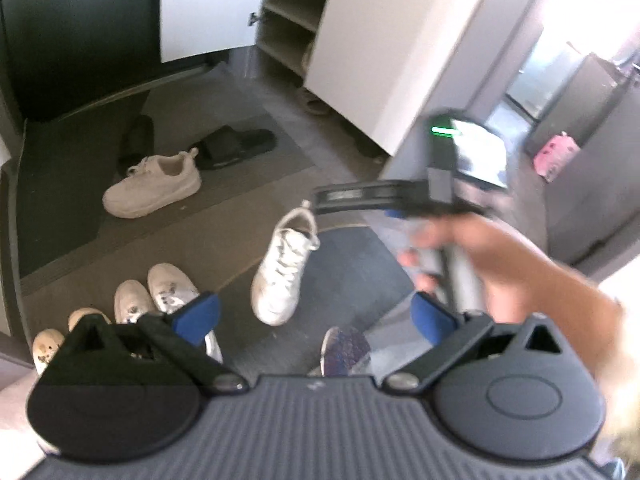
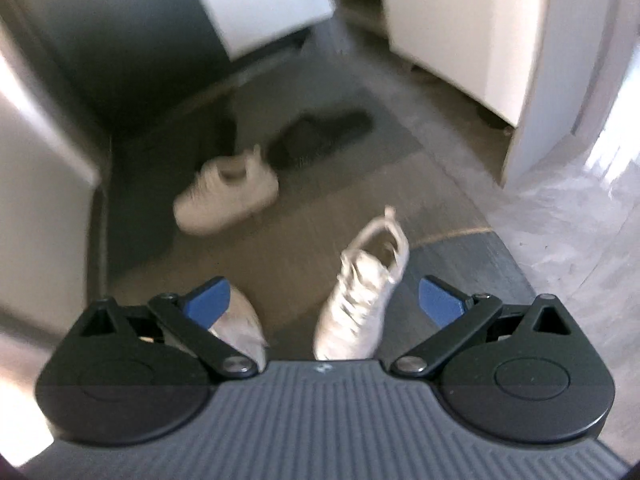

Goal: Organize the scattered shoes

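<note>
Shoes lie scattered on the floor (image 1: 224, 240) below you. One white sneaker (image 1: 285, 266) stands nearest, toe toward you, at the edge of a dark round mat (image 1: 352, 256); in the right wrist view the same sneaker sits just ahead of your gripper, between its fingers. A second white sneaker (image 1: 154, 186) lies on its sole farther off, on a grey doormat (image 1: 60, 200), toe pointing left. Just behind it rest two black slides (image 1: 236, 146), one touching the sneaker's heel area, the other partly hidden. At lower left, a pair of speckled white shoes (image 1: 154, 292) stands side by side, with another pale pair (image 1: 50, 344) beside them, partly hidden by your left gripper.

Your left gripper (image 1: 316, 318) hangs above the floor with its blue-padded jaws spread wide and nothing between them. Your right gripper (image 2: 324, 302) is likewise spread apart and empty; in the left wrist view it appears blurred, with your hand (image 1: 480, 264) around its handle.

Beyond the shoes, a white cabinet (image 1: 360, 40) stands with its door (image 1: 208, 8) swung out, showing bare shelves (image 1: 296, 16). A pink object (image 1: 556, 154) sits far right; it is too blurred to identify.
</note>
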Motion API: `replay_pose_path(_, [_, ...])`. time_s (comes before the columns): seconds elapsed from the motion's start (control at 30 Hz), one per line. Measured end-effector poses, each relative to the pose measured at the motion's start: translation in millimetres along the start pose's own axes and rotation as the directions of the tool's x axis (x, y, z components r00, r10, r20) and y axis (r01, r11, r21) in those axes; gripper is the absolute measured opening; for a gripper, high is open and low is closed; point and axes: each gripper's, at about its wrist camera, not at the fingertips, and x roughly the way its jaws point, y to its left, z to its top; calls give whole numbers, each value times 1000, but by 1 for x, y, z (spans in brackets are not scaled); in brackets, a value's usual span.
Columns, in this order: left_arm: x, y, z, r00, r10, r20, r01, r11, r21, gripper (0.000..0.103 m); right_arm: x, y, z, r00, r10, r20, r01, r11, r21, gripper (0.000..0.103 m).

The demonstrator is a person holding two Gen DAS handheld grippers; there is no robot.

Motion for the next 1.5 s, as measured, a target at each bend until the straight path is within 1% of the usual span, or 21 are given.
replay_pose_path(0.07, [1, -6, -9, 1000, -15, -21, 16, 999, 34, 103, 22, 7, 4, 999, 6, -49, -13, 991, -131, 103])
replay_pose_path(0.13, [8, -7, -14, 998, -35, -48, 37, 998, 57, 103, 66, 21, 3, 994, -90, -57, 59, 911, -408, 103])
replay_pose_path(0.23, [30, 6, -17, 990, -74, -123, 76, 997, 13, 103, 107, 30, -7, 984, -161, -76, 82, 789, -609, 103])
replay_pose_path(0.27, [37, 14, -17, 984, -91, -150, 88, 996, -23, 103, 122, 34, -13, 980, -177, -86, 68, 714, -697, 103])
replay_pose_path(0.3, [44, 22, -16, 983, -83, -164, 77, 996, -46, 103, 137, 42, -26, 979, -188, -75, 46, 568, -821, 103])
replay_pose_path(0.37, [56, 39, -11, 984, -36, -177, 23, 997, -77, 103, 160, 49, -57, 987, -160, -26, 4, 184, -983, 103])
replay_pose_path(0.43, [68, 55, -7, 982, 10, -191, -31, 994, -107, 103, 190, 45, -77, 983, -186, 0, -20, -105, -994, 103])
replay_pose_path(0.5, [77, 76, -4, 977, 62, -204, -91, 986, -140, 103, 226, 36, -88, 971, -237, 17, -34, -213, -977, 103])
replay_pose_path(0.57, [81, 99, -1, 973, 126, -196, -160, 973, -169, 103, 246, 30, -93, 968, -252, -7, -70, -240, -968, 102])
replay_pose_path(0.6, [83, 114, 0, 966, 171, -192, -207, 961, -185, 103, 264, 23, -97, 959, -276, -67, -146, -280, -949, 102])
replay_pose_path(0.73, [93, 166, 2, 941, 243, -233, -306, 907, -288, 103, 298, 0, -100, 941, -337, -18, -156, -386, -909, 102])
replay_pose_path(0.83, [97, 205, 2, 924, 265, -274, -361, 841, -402, 103, 314, -10, -91, 939, -343, 21, -137, -431, -892, 79])
replay_pose_path(0.9, [97, 219, 6, 923, 273, -273, -371, 824, -429, 103, 321, -11, -88, 933, -359, 35, -129, -423, -897, 63])
replay_pose_path(0.93, [96, 222, 8, 922, 279, -269, -374, 821, -432, 103, 330, -11, -87, 919, -394, -13, -179, -390, -903, 62])
replay_pose_path(1.0, [94, 226, 12, 922, 287, -260, -377, 817, -436, 103, 337, -17, -92, 917, -398, -30, -201, -397, -895, 61])
replay_pose_path(1.07, [93, 222, 14, 926, 283, -248, -368, 820, -438, 103, 341, -16, -94, 918, -396, -24, -187, -377, -907, 62])
replay_pose_path(1.1, [93, 219, 16, 928, 281, -243, -364, 822, -438, 103, 344, -14, -94, 919, -395, -18, -171, -355, -919, 56])
replay_pose_path(1.2, [90, 214, 18, 934, 276, -225, -351, 824, -445, 103, 343, -5, -85, 912, -402, -83, -183, -217, -959, 37])
replay_pose_path(1.23, [89, 213, 19, 936, 274, -219, -346, 822, -452, 103, 341, -5, -86, 914, -397, -84, -179, -208, -962, 31])
replay_pose_path(1.33, [83, 204, 22, 943, 273, -191, -332, 827, -453, 103, 322, -2, -82, 937, -333, -109, -142, -78, -987, 30])
replay_pose_path(1.5, [68, 191, 24, 955, 260, -141, -295, 840, -455, 103, 299, 7, -74, 940, -305, -153, -119, 126, -985, 23])
